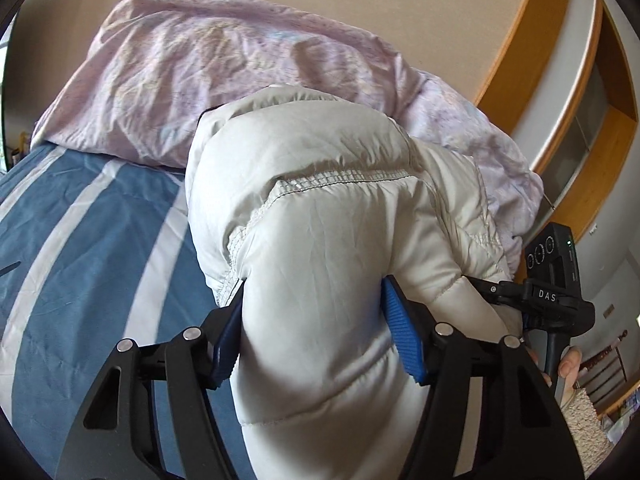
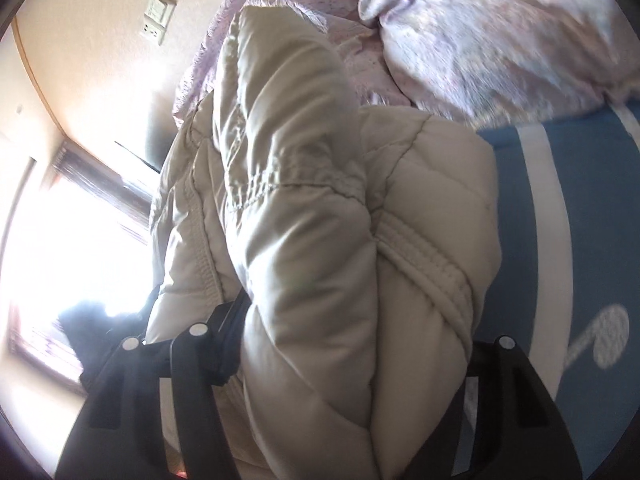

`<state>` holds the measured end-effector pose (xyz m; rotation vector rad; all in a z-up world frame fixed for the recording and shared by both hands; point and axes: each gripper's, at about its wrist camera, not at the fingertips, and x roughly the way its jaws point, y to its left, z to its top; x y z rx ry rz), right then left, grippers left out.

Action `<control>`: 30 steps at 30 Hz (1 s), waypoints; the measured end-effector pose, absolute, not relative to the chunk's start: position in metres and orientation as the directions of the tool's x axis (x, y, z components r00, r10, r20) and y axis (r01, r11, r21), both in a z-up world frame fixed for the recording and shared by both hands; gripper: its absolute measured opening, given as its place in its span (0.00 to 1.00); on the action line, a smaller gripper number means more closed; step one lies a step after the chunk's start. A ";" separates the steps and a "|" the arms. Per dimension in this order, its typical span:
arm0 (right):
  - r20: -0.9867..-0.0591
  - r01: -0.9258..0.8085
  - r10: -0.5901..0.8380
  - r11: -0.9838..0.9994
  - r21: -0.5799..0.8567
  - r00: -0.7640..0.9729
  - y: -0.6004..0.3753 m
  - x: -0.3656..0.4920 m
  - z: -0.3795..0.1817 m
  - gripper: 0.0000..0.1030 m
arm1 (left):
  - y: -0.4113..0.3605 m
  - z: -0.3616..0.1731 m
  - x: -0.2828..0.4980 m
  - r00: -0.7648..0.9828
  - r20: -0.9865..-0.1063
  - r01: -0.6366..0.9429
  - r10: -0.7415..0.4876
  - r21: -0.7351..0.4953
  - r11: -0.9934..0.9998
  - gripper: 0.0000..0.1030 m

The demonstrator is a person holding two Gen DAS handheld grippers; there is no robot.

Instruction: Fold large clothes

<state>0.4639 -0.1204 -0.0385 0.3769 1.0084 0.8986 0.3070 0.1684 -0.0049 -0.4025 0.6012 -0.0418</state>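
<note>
While both clamp: one white puffer jacket (image 1: 320, 216) bunched above the striped bed (image 1: 80, 240)
Left hand-held gripper (image 1: 316, 328): blue pads (image 1: 404, 332) pinching a thick jacket fold
Right hand-held gripper (image 2: 348, 344): tilted, squeezing quilted padding
Count: two hand-held grippers, one jacket, one lilac duvet (image 1: 200, 72) behind

Wall: plain beige wall (image 1: 360, 8), with a switch and socket plate (image 2: 157, 16) on it
Bed: blue sheet with white stripes (image 1: 80, 240) — a crumpled lilac duvet (image 1: 192, 68) heaped at its far end
Shelving: wooden-framed shelf unit (image 1: 592, 92) at the right
Window: dark-framed window (image 2: 60, 248) — glaring daylight, washed out
</note>
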 end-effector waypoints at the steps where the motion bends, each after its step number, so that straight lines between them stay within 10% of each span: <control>1: -0.585 -0.472 0.772 0.623 0.624 0.246 -0.113 0.465 -0.038 0.60 | 0.173 -0.008 0.308 0.827 -0.543 -0.091 -0.145 -0.384 0.919 0.63; 13: -0.563 -0.326 0.755 0.654 0.683 0.336 -0.148 0.447 -0.073 0.69 | 0.156 -0.008 0.335 0.807 -0.585 -0.083 -0.081 -0.248 0.965 0.67; 23: -0.428 -0.409 0.557 0.824 0.393 0.712 -0.168 0.357 0.001 0.77 | 0.144 0.032 0.298 0.853 -0.521 -0.131 0.032 -0.155 0.979 0.83; 30: -0.567 -0.460 0.466 0.872 0.166 0.679 -0.101 0.357 -0.023 0.69 | 0.111 0.005 0.322 0.815 -0.575 -0.115 0.069 -0.044 0.992 0.86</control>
